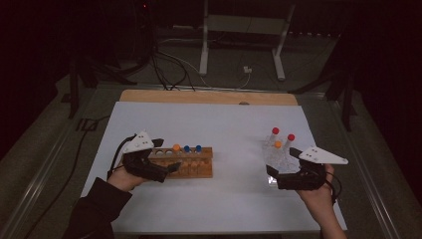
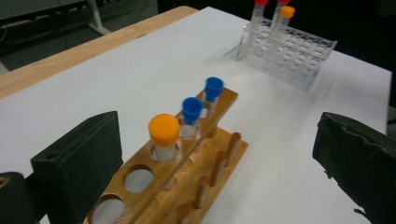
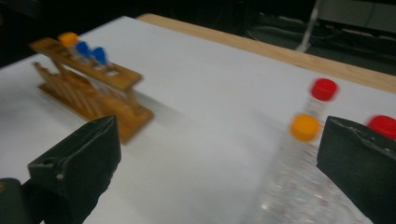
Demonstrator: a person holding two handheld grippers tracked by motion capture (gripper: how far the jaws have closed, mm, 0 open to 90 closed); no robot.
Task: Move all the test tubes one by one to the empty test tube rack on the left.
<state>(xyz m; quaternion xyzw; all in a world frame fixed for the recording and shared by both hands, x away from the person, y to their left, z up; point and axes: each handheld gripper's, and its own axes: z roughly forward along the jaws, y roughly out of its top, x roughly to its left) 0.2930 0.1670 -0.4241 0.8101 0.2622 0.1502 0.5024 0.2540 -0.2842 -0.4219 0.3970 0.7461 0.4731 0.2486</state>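
Three capped tubes, one orange (image 2: pixel 164 130), upright in wooden rack (image 2: pixel 187 179).

- The wooden rack (image 1: pixel 185 162) sits on the sheet (image 1: pixel 219 124), at my left.
- Three tubes (image 2: pixel 164 137) stand in its back row, toward its right end; the holes left of them are free.
- My left gripper (image 1: pixel 166 168) is at its left end.
- The clear rack (image 1: pixel 278 157), holding three tubes, stands well right of the wooden rack.

High view looks down; gripper views share wooden rack (image 2: pixel 187 158).
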